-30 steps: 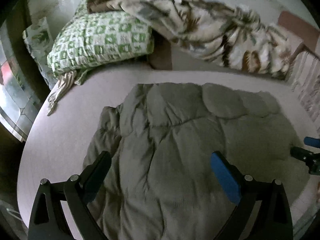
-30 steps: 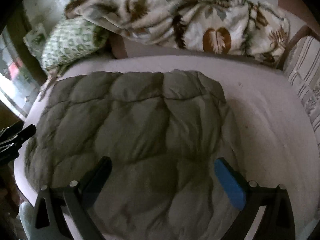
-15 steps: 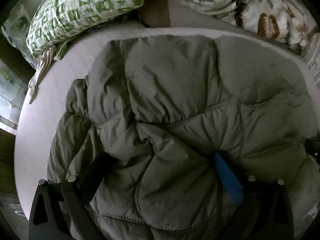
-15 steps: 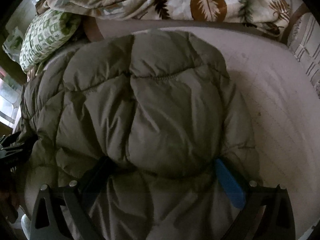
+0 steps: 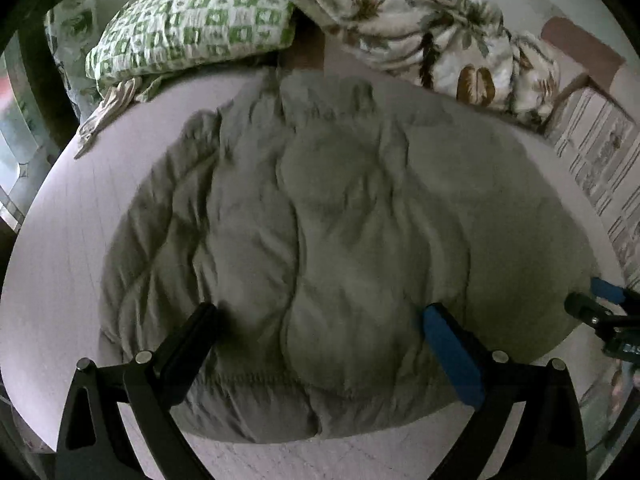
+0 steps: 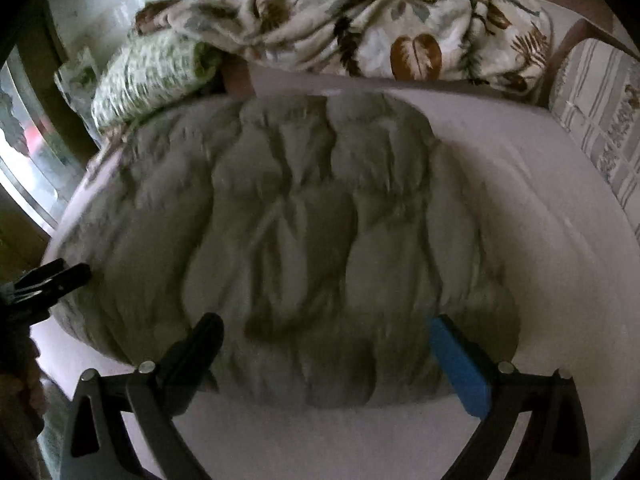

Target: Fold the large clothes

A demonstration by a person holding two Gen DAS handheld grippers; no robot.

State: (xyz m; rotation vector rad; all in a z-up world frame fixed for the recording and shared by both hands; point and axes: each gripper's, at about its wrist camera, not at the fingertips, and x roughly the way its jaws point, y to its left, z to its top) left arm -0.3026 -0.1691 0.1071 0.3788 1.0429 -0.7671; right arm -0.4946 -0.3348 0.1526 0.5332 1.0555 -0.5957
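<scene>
jacket [image 5: 340,240] flattened, l view: r tool [image 5: 600,304]

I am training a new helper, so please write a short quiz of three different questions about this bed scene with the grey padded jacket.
1. True or false: the grey padded jacket lies on the pale mattress, not hanging in the air.
2. Multiple choice: what lies at the far left of the bed, beyond the jacket? A) a green-and-white checked pillow B) a red towel C) a laptop
3. Short answer: are the fingers of the left gripper open or shut?

Key: 1 true. 2 A, the green-and-white checked pillow, beside the leaf-print blanket. 3 open; the right gripper is open too, over the jacket's near edge.
</scene>
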